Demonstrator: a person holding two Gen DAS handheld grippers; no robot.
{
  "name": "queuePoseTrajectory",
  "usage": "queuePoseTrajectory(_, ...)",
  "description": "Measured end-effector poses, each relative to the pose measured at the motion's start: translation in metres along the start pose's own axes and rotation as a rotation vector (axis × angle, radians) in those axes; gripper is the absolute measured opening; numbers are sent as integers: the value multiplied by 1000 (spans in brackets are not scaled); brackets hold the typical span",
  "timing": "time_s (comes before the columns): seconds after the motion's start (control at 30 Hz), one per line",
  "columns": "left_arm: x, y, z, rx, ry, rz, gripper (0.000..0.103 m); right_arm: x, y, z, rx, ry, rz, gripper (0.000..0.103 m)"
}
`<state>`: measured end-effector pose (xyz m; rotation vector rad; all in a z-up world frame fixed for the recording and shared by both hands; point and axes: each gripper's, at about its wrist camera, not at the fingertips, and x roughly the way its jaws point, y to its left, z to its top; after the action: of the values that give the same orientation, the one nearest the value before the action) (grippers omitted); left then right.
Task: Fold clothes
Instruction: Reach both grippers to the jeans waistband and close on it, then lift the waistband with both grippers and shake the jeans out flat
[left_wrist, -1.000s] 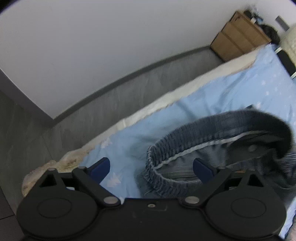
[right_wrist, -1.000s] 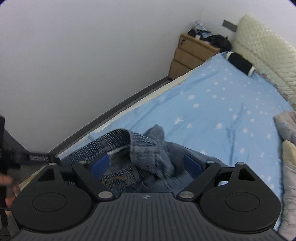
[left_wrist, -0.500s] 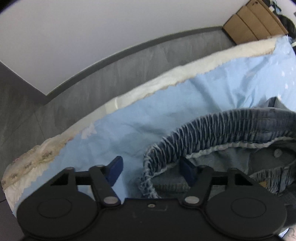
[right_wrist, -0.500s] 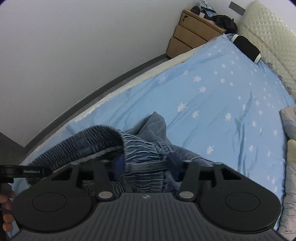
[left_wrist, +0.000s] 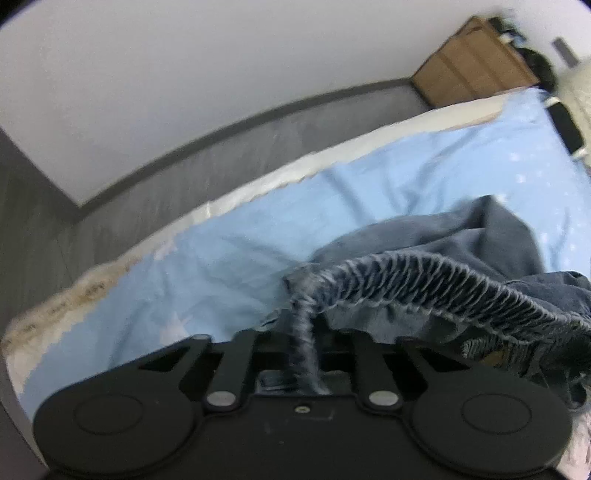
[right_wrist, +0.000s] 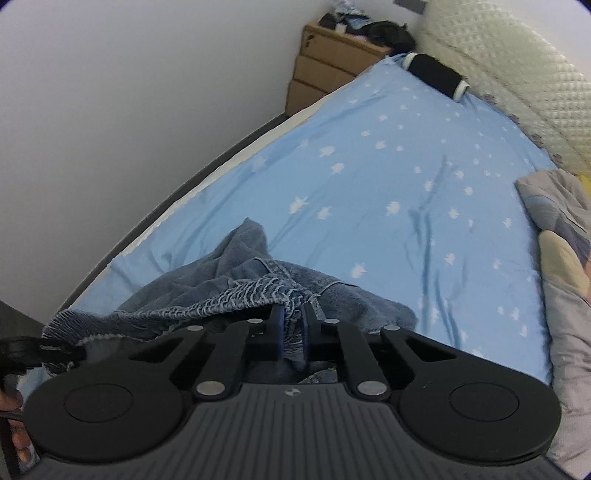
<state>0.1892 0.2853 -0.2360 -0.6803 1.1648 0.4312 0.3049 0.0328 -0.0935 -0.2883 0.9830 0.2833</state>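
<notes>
A pair of blue denim shorts (left_wrist: 491, 243) with a gathered elastic waistband (left_wrist: 424, 273) lies bunched on the light blue bedsheet (left_wrist: 258, 243). My left gripper (left_wrist: 304, 332) is shut on one end of the waistband. My right gripper (right_wrist: 293, 317) is shut on the other end of the waistband (right_wrist: 236, 295), with the denim (right_wrist: 236, 251) hanging in front of it. The waistband stretches between the two grippers, lifted off the sheet. The left gripper (right_wrist: 40, 349) shows at the left edge of the right wrist view.
The bed's left edge (left_wrist: 258, 181) runs along grey floor (left_wrist: 147, 192) and a white wall. A wooden dresser (right_wrist: 328, 66) stands at the far corner. A black roll (right_wrist: 436, 74) lies by the quilted headboard (right_wrist: 509, 74). Grey and cream folded clothes (right_wrist: 565, 236) sit at the right.
Both grippers have closed on the waistband, one at each end. They have lifted it and pulled it taut between them.
</notes>
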Motion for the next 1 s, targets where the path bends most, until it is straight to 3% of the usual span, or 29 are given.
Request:
queuePoseTrajectory(0.2, -75, -20, -39, 87, -118, -93, 9, -43, -40, -18, 13, -95, 1, 7)
queuePoseTrajectory(0.37, -135, -55, -93, 195, -204, -127, 9, -70, -90, -31, 41, -140, 34, 7)
queuePoseTrajectory(0.43, -153, -73, -113, 241, -223, -152, 9, -80, -113, -34, 63, -146, 60, 6)
queuePoseTrajectory(0.6, -195, -122, -161, 376, -249, -264, 9, -107, -170, -46, 85, -163, 32, 6)
queuePoseTrajectory(0.77, -200, -181, -214, 528, -204, -434, 9, -119, -227, -70, 122, -180, -96, 5)
queuePoseTrajectory(1.0, -174, -259, -304, 677, -48, -528, 10, -104, -309, -122, 234, -134, -220, 5)
